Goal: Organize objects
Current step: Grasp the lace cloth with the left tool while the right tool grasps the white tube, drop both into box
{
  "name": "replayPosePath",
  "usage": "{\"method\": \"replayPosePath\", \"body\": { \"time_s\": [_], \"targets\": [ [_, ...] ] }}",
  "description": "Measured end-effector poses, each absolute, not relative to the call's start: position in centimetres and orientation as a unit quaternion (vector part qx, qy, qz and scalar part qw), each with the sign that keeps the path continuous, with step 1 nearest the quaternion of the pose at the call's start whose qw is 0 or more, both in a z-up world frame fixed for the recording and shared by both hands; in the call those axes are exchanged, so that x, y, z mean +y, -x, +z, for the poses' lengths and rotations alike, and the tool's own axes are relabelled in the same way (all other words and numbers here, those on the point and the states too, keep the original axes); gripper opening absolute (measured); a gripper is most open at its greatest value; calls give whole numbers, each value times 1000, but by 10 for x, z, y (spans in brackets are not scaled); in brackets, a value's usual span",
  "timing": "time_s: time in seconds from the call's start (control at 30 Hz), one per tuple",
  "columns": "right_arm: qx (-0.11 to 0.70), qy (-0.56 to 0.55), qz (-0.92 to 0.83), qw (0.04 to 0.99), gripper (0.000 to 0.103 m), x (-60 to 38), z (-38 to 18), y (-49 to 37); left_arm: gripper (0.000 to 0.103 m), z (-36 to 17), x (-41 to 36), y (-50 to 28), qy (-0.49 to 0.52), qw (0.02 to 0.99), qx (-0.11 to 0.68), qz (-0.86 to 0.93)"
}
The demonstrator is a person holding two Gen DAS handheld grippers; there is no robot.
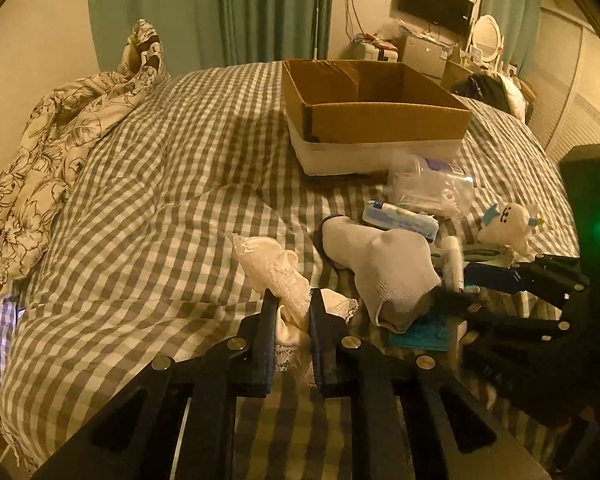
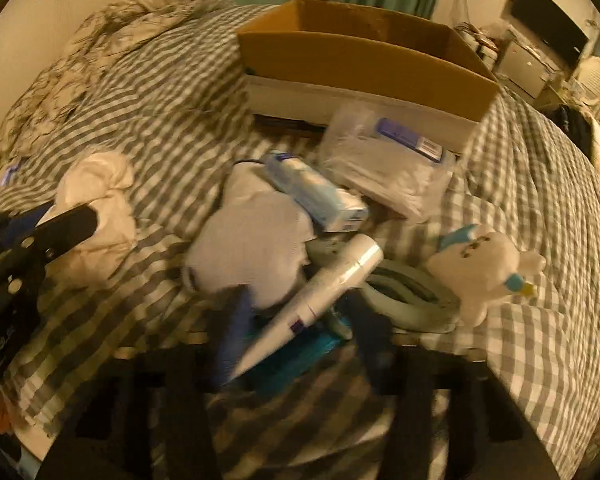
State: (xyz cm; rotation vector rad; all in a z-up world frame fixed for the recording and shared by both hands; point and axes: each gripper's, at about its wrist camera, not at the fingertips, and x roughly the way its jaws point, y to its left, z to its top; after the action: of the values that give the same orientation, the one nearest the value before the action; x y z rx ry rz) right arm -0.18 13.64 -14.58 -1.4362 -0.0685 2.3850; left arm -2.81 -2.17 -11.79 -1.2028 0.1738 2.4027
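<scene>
Left gripper: pinching the cream lace cloth between fingers drawn tight together, well in front of the cardboard box and off toward its left corner, low over the checked bedspread.

Right gripper: hanging over the pile in front of the box, fingers standing apart on either side of the white tube. Not clamping it so far as can be seen, though blurring too much to judge any touch.

Lying right against the box's front wall: clear plastic bag. Lying nearer than that, still in front of the box: blue-and-white packet, overlapping the grey-white sock. Sitting in front of the box's right corner, apart from the tube: white plush toy. Peeking out beneath the tube, farthest from the box: teal item, too hidden to name.
</scene>
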Motion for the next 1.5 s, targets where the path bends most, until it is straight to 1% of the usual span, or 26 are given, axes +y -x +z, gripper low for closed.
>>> {"method": "replayPosePath", "body": {
  "time_s": [0.07, 0.13, 0.17, 0.37, 0.47, 0.57, 0.63, 0.67, 0.7, 0.73, 0.77, 0.87, 0.93, 0.97, 1.0, 1.07, 1.27, 1.5],
  "targets": [
    [-23, 493, 852, 175, 18, 135, -137, -4, 14, -115, -23, 28, 433, 222, 63, 871],
    [-17, 482, 859, 170, 5, 135, -128, -8, 14, -113, -24, 27, 428, 223, 61, 874],
    [-20, 476, 862, 173, 3, 135, -122, -11, 14, -108, -24, 29, 424, 224, 60, 876],
    [-24, 435, 883, 172, 1, 144, -84, -15, 14, -76, -16, 46, 396, 237, 50, 886],
    [-8, 438, 883, 171, 1, 152, -80, -13, 14, -62, -9, 54, 380, 241, 51, 892],
    [9, 453, 873, 182, 1, 156, -89, -15, 14, -64, -7, 54, 380, 245, 49, 891],
    [25, 473, 863, 177, 6, 159, -103, -12, 14, -71, -5, 53, 386, 243, 54, 888],
    [28, 482, 857, 178, 19, 158, -110, -9, 14, -78, -4, 52, 393, 243, 56, 885],
    [30, 492, 852, 180, 36, 158, -117, -7, 14, -84, -4, 52, 399, 243, 56, 882],
    [34, 498, 848, 179, 41, 158, -123, -4, 14, -91, -4, 52, 406, 242, 57, 879],
    [39, 501, 846, 176, 44, 157, -127, -2, 14, -97, -6, 52, 414, 240, 56, 876],
    [45, 517, 838, 171, 44, 157, -142, 9, 14, -106, -9, 52, 424, 236, 55, 873],
    [63, 527, 831, 165, 44, 162, -155, 12, 14, -108, -12, 52, 426, 237, 52, 872],
    [68, 527, 832, 163, 35, 162, -156, 13, 14, -107, -13, 52, 425, 238, 52, 872],
    [65, 523, 834, 165, 28, 162, -155, 12, 14, -106, -13, 51, 423, 238, 52, 873],
    [56, 503, 846, 168, 27, 158, -144, 8, 14, -103, -14, 52, 418, 238, 54, 875],
    [40, 441, 882, 160, 23, 157, -94, 1, 14, -87, -7, 67, 411, 247, 48, 877],
    [36, 364, 914, 176, 23, 204, -9, 28, 14, -35, 30, 109, 371, 283, 41, 883]
  ]
}}
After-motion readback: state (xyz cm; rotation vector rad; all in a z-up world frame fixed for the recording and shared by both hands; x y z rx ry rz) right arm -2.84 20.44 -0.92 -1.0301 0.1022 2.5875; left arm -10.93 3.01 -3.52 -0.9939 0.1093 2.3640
